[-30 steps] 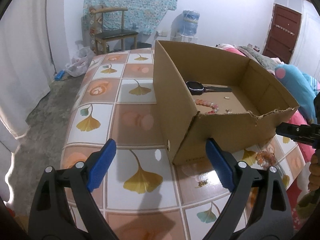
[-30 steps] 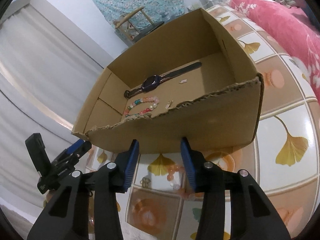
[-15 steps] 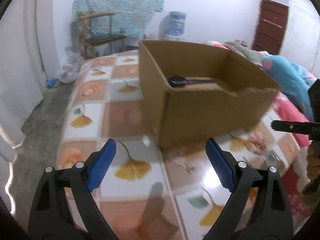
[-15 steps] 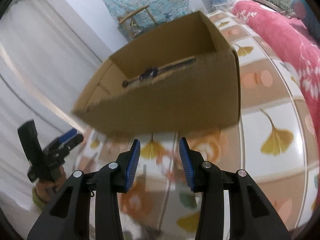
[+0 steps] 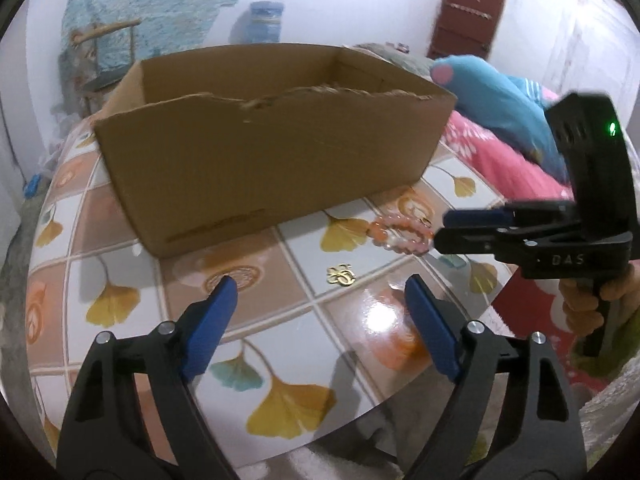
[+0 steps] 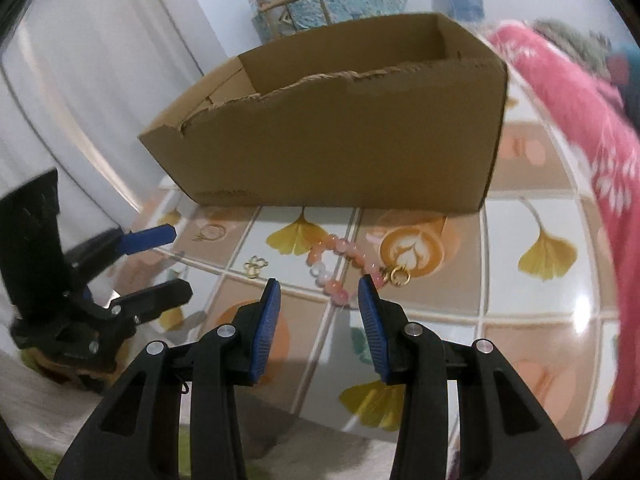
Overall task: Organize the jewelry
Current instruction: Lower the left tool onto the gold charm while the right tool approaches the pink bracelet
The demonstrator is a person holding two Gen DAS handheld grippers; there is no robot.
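blue-padded right gripper [image 6: 319, 294] fingers stand part open and empty just short of the pink bead bracelet [image 6: 344, 264] on the desk [image 6: 520, 304]; left gripper [image 5: 320, 294] wide, just narrowing, empty; cardboard box [image 6: 340, 148] beyond

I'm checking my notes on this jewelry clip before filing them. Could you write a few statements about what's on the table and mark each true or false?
1. The pink bead bracelet lies on the table in front of the cardboard box. True.
2. The right gripper is clamped on the bracelet. False: its fingers are apart and hold nothing.
3. A small gold charm lies on the table outside the box. True.
4. The left gripper holds the gold charm. False: it is open and empty; its fingers have just been closing a little.
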